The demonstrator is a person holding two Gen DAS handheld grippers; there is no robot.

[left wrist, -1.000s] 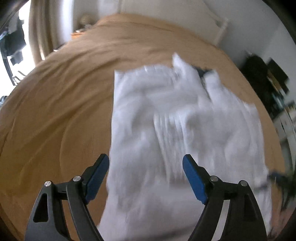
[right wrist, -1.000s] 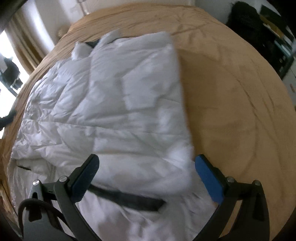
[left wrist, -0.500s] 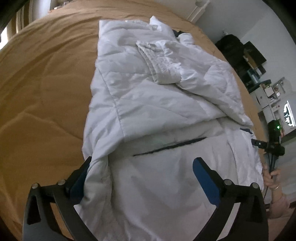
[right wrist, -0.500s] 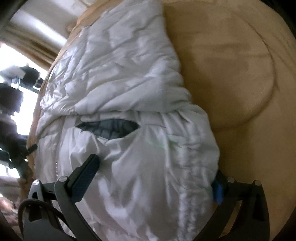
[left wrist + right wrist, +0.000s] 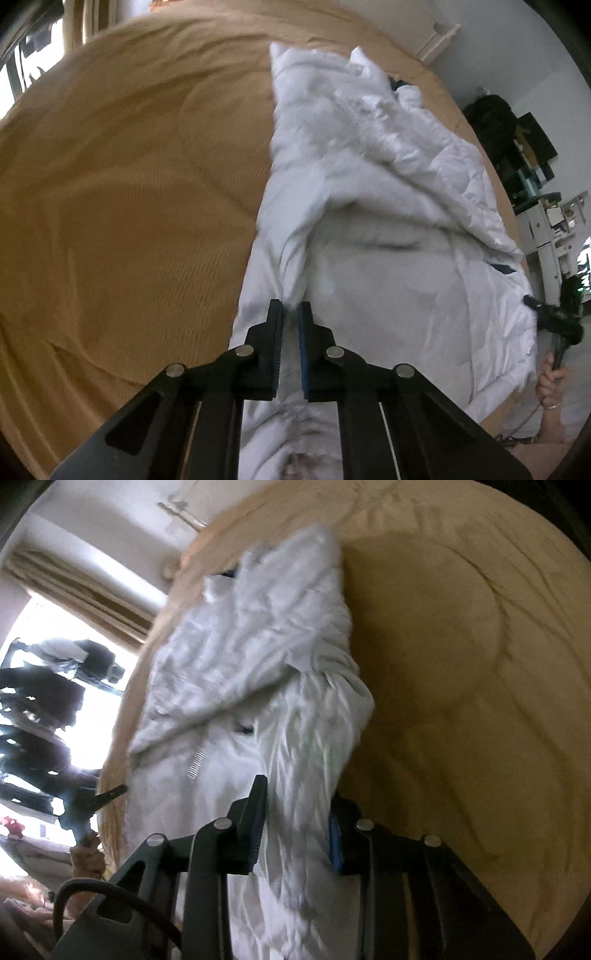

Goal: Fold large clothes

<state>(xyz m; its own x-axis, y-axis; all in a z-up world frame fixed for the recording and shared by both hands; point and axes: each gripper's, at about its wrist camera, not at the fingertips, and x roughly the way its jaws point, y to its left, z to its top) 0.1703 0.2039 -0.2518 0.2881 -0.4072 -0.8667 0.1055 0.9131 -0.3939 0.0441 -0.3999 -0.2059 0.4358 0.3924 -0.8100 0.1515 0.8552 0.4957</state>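
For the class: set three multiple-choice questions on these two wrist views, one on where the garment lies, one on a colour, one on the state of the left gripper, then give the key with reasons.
1. Where does the white padded jacket lie?
A. on a bed with a tan cover
B. on a wooden floor
C. on a hanger

2. What colour are the gripper pads?
A. red
B. blue
C. yellow

3. How do the jaws of the left gripper stand?
A. wide apart above the cloth
B. nearly shut, pinching a fold of the jacket
C. shut on a black strap

Key: 1 A, the tan cover spreads all round the jacket. 2 B, a blue pad shows on the right gripper, whose jaws are closing with a bunch of jacket between them. 3 B, a ridge of white cloth runs into the narrow gap.
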